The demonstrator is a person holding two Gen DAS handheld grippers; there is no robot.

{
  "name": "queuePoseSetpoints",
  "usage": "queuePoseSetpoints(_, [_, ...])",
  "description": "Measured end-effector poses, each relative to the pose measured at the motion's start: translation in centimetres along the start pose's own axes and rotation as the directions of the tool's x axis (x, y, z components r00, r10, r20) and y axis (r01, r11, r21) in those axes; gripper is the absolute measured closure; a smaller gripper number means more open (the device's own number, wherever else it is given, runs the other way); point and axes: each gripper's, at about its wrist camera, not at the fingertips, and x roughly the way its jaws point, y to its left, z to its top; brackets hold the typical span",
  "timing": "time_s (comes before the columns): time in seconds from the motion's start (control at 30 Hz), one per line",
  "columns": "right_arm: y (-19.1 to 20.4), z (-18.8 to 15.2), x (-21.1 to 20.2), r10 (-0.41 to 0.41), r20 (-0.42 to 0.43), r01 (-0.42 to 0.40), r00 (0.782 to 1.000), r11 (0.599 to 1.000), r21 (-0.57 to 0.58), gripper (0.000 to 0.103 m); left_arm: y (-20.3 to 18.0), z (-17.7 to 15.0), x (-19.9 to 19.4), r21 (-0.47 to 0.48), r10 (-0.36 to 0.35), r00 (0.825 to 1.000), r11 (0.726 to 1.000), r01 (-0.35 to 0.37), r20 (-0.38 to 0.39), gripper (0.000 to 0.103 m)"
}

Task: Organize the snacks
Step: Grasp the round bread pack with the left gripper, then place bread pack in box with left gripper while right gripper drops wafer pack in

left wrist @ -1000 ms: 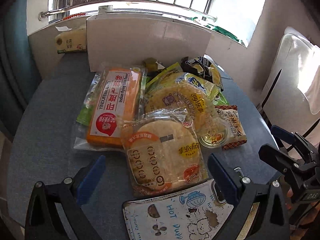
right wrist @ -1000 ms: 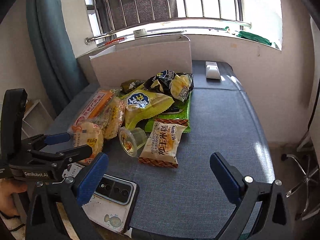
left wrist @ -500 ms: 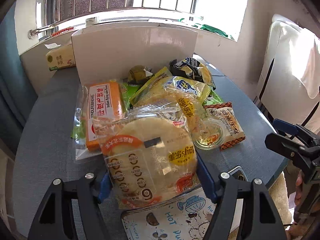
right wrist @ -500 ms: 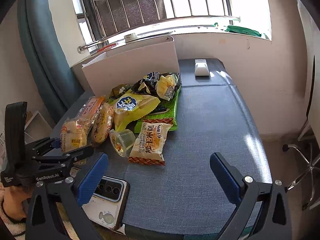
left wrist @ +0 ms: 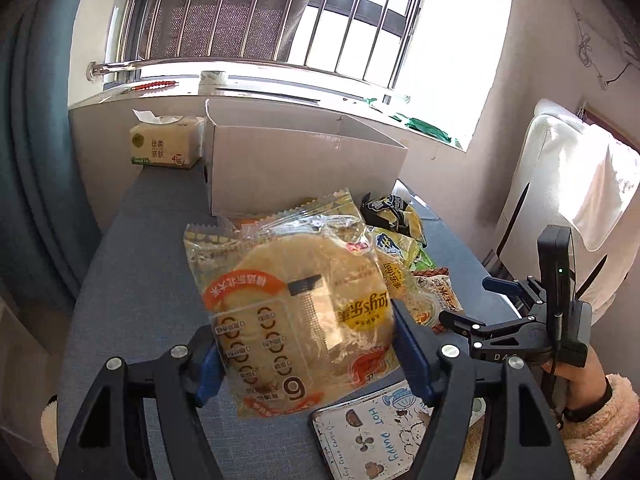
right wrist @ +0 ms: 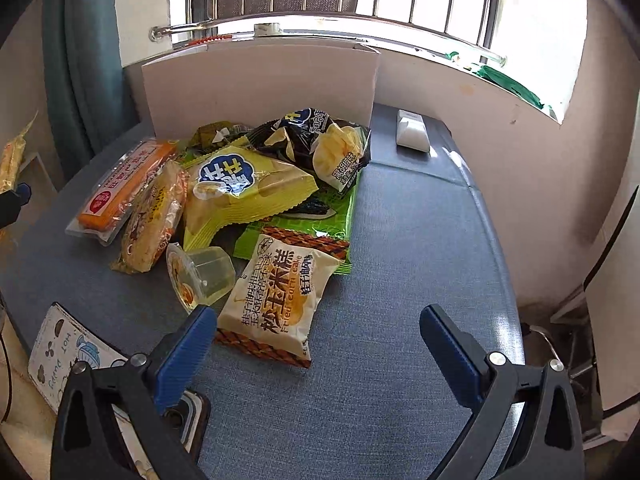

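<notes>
1. Clamping the clear plastic packet of round pale flatbreads (left wrist: 298,322) between its blue pads, the left hand-held gripper (left wrist: 308,354) holds that packet lifted clear of the grey-blue fabric counter (left wrist: 140,280); the jaws have just been closing onto it, and the packet fills the gap between them.
2. Behind the raised flatbread packet stands the open white cardboard box (left wrist: 304,168), against the window wall; a yellow-green pack of tissues (left wrist: 166,146) sits just beside the box on its left.
3. The right hand-held gripper (right wrist: 318,344) hovers with its jaws wide apart and nothing between them; its left pad sits just beside the white and brown corn cake packet (right wrist: 280,300), apart from it as far as can be told.
4. The remaining snacks lie in a heap in front of the box: an orange block in a clear bag (right wrist: 124,188), a second flatbread packet on its edge (right wrist: 154,218), a yellow-green crisp bag with a blue logo (right wrist: 244,192), a black and yellow crisp bag (right wrist: 320,144), a flat green wrapper (right wrist: 320,220) under them, and a small clear jelly cup (right wrist: 200,276) on its side touching the corn cake packet.
5. A phone in a white cartoon case (right wrist: 64,348) lies at the near edge of the counter; a small white remote-like block (right wrist: 412,132) rests well apart at the far right.
</notes>
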Motion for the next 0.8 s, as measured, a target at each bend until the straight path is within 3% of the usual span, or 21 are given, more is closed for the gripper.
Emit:
queuePoseSetpoints(0.07, [0.4,0.4,0.5,-0.036,-0.009,0.036,0.999,0.999,-0.002,0.000,0.3,-0.1,-0.2,-0.001,-0.001,1.000,1.000,0.001,0.002,0.027])
queuePoseSetpoints(0.27, [1.0,1.2,2.2,0.005,-0.052,-0.004,0.999,1.000,0.028,0.000,0.5,-0.3,0.1,0.002,-0.013,1.000,1.000,0.013,0.002,0.027])
queuePoseSetpoints(0.33, [0.4,1.2,2.7,0.061,-0.068,-0.055,0.996,0.995,0.081,0.026,0.6,-0.4,0.2,0.006,-0.014,1.000,1.000,0.014,0.000,0.027])
queuePoseSetpoints(0.37, [0.2,1.1,2.8,0.065,-0.073,-0.058,0.995,0.994,0.094,0.050,0.7,-0.5,0.2,0.003,-0.012,1.000,1.000,0.012,-0.001,0.027])
queuePoseSetpoints(0.4, [0.2,1.2,2.5,0.025,-0.067,-0.019,0.997,0.996,0.087,0.053,0.8,-0.4,0.3,0.000,-0.013,1.000,1.000,0.013,-0.004,0.027])
queuePoseSetpoints(0.63, [-2.2,0.6,-0.3,0.096,-0.013,-0.092,0.995,0.981,0.173,0.056,1.5,-0.3,0.5,-0.012,-0.026,1.000,1.000,0.026,-0.001,0.027])
queuePoseSetpoints(0.8, [-5.0,2.3,-3.8,0.198,0.101,-0.217,0.975,0.943,0.253,0.056,2.3,2.1,0.3,-0.027,-0.046,0.998,0.999,0.047,0.049,0.027])
